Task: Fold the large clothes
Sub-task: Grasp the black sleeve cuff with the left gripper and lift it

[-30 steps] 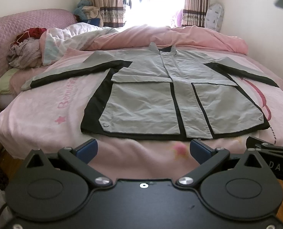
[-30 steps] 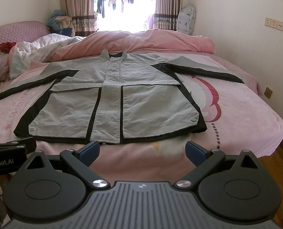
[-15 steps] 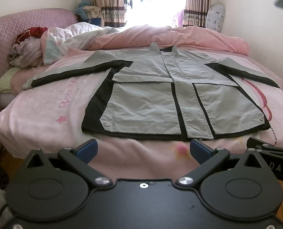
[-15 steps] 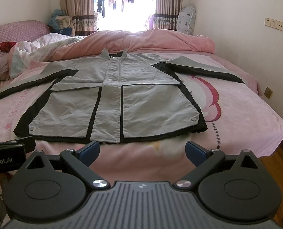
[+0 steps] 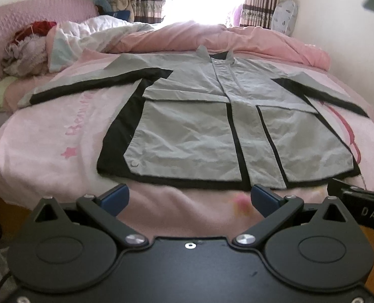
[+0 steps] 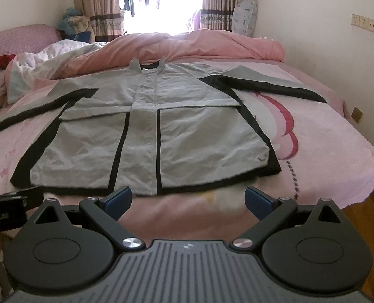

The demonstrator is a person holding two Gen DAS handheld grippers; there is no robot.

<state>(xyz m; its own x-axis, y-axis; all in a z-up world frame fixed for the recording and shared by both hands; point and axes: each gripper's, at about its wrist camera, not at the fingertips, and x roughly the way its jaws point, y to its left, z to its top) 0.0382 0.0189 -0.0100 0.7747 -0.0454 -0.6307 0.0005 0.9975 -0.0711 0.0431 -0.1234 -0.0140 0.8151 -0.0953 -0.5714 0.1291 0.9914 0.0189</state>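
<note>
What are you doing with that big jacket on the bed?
A person is holding two grippers, one in each hand, getting ready to fold the jacket. It lies flat and face up on the pink bed, sleeves spread out to both sides. The left gripper and the right gripper are both open, near the bottom hem. Neither touches the jacket, and no fold has been made yet.

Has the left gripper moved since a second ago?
Yes. The left gripper has edged forward toward the jacket: the jacket's hem now sits lower, just beyond the fingertips.
</note>
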